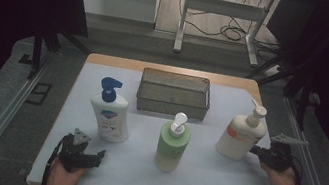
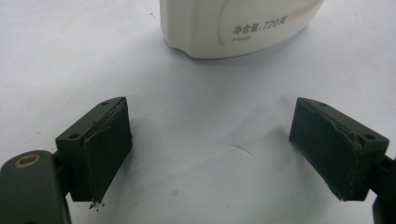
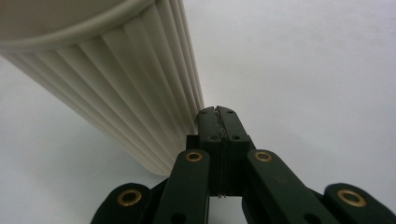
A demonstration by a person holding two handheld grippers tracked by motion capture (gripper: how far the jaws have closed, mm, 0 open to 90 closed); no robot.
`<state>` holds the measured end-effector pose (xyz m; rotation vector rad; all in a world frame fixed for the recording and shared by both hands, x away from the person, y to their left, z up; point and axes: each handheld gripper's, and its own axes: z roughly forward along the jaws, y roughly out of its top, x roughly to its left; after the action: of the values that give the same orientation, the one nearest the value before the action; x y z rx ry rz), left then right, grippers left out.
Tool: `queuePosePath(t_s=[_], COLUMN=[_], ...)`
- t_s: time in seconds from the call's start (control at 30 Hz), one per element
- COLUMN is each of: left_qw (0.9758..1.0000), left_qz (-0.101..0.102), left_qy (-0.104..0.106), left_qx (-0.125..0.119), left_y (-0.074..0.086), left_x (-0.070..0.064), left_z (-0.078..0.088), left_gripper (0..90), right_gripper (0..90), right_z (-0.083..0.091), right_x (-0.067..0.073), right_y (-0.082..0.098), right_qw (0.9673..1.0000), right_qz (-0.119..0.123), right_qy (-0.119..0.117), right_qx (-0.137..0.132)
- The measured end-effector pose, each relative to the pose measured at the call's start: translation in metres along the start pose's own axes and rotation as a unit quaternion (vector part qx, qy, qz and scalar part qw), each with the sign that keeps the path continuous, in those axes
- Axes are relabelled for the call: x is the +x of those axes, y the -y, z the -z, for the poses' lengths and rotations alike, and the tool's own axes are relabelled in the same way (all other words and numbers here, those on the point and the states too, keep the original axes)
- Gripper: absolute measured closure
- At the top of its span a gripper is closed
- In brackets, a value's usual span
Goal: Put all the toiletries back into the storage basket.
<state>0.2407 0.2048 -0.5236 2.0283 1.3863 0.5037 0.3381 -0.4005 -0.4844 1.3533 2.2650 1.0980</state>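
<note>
Tongs of the right hand (image 3: 217, 111), pressed together and empty, touch the ribbed flank of the tilted cream bottle (image 1: 240, 134) at the tabletop's (image 1: 218, 182) right. Left tongs (image 2: 210, 154) stand spread, well apart.

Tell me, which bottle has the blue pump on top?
The white bottle on the left, just ahead of the open left tool. Its pump is blue; the green bottle and the cream bottle both have pale pumps.
</note>
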Motion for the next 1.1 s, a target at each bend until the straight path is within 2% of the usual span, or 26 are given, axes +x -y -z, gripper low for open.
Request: queuePosePath(t_s=[0.2,0.6,1.1], left_qw=[1.0000,1.0000,1.0000], left_qz=[0.000,0.000,0.001], left_qy=[0.000,0.000,0.000], left_qx=[0.000,0.000,0.000], left_y=[0.000,0.000,0.000], left_x=[0.000,0.000,0.000], left_z=[0.000,0.000,0.000], left_gripper=[12.6,12.6,12.6], right_gripper=[89.4,88.7,87.5], right_z=[0.003,0.002,0.005], right_x=[0.012,0.028,0.053], right_y=[0.004,0.012,0.019], right_qw=[0.9999,0.9994,0.9976], right_qz=[0.012,0.026,0.052], right_qy=[-0.008,-0.023,-0.044], right_qx=[0.002,0.007,0.013])
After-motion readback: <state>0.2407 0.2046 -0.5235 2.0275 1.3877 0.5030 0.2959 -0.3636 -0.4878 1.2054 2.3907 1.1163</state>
